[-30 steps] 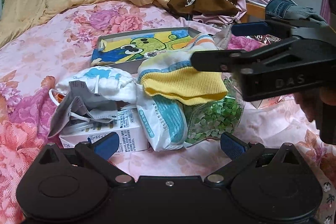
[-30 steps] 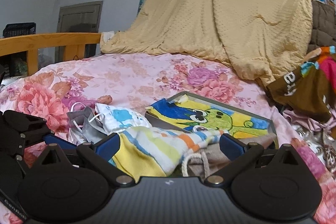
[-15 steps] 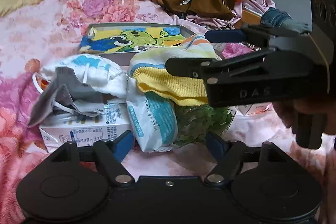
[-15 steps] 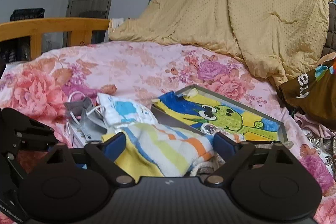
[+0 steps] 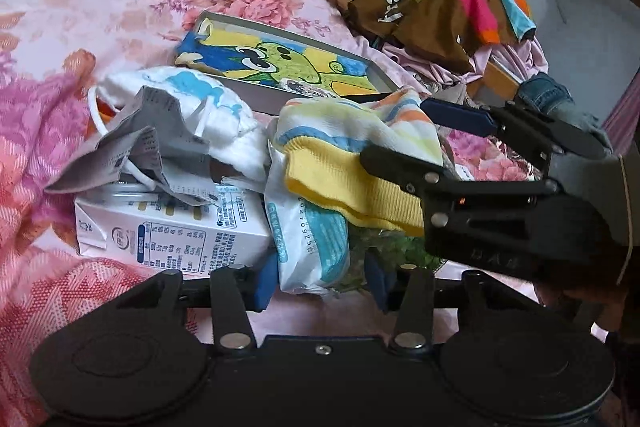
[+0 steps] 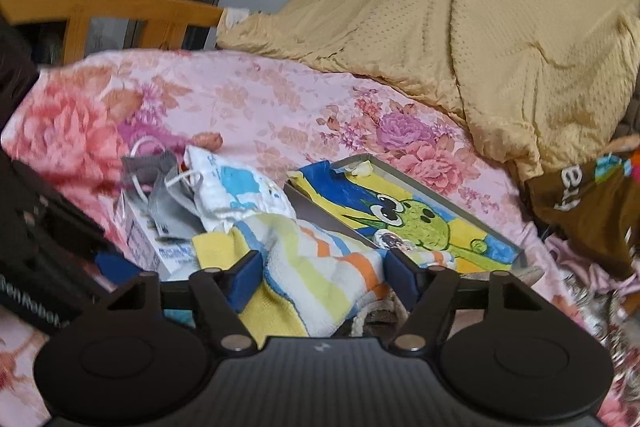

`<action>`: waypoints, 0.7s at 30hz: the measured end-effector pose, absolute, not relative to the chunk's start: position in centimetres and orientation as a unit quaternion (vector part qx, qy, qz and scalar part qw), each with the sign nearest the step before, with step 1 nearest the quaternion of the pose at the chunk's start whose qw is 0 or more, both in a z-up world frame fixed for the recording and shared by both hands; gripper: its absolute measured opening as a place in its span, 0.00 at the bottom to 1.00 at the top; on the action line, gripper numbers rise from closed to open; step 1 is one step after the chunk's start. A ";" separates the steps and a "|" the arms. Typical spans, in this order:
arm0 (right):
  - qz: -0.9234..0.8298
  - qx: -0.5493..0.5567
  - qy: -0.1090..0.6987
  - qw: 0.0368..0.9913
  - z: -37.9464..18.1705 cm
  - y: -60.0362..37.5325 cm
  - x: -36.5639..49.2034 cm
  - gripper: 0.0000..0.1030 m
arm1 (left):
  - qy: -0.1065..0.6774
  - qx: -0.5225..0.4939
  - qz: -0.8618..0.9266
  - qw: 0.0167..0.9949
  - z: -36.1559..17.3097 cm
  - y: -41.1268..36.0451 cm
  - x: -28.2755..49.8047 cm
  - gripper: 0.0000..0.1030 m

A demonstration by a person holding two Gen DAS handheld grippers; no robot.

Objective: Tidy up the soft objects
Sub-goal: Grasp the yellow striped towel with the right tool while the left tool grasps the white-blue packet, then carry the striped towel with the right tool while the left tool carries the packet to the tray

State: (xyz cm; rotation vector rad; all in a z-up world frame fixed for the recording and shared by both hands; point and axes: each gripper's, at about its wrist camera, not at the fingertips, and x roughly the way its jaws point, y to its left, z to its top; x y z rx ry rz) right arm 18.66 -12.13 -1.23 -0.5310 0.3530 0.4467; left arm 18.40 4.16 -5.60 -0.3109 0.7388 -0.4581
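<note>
Pink floral bedsheet (image 5: 100,3) covers the bed, and a small pile of things lies on it in front of both cameras. On top of the pile lies a striped sock (image 5: 360,143) with a yellow ribbed cuff, white with blue, orange and green bands. The right tool (image 6: 324,277) is spread wide around this sock: one blue pad is on each side of the cloth, and I cannot tell if the pads touch it. In the left wrist view the same tool (image 5: 412,131) comes in from the right side, with one finger above the sock and one in front of the cuff. The left tool (image 5: 320,281) is released too, its fingers standing on both sides of a white and blue plastic packet (image 5: 308,231) which lies under the sock. Beside the packet, on the left, is a white milk carton (image 5: 172,235), and on it rest a grey face mask (image 5: 144,143) and a white mask with blue print (image 5: 200,99). Behind the pile lies a framed cartoon drawing (image 5: 280,63), flat on the bed. A tan quilt (image 6: 480,27) is heaped further back, and a brown garment with bright colours (image 5: 440,11) is on the right.
</note>
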 end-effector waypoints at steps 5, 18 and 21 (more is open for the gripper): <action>0.213 -0.291 0.169 0.917 -1.6 -11.4 18.2 0.47 | 0.361 -0.155 -0.219 0.893 -5.6 4.3 18.5 0.28; 0.227 -0.263 0.186 0.919 -1.2 -12.0 18.1 0.09 | 0.351 -0.153 -0.217 0.898 -4.9 4.1 18.0 0.21; 0.220 -0.261 0.176 0.923 -1.0 -12.4 17.8 0.09 | 0.343 -0.155 -0.221 0.900 -4.4 4.1 17.7 0.21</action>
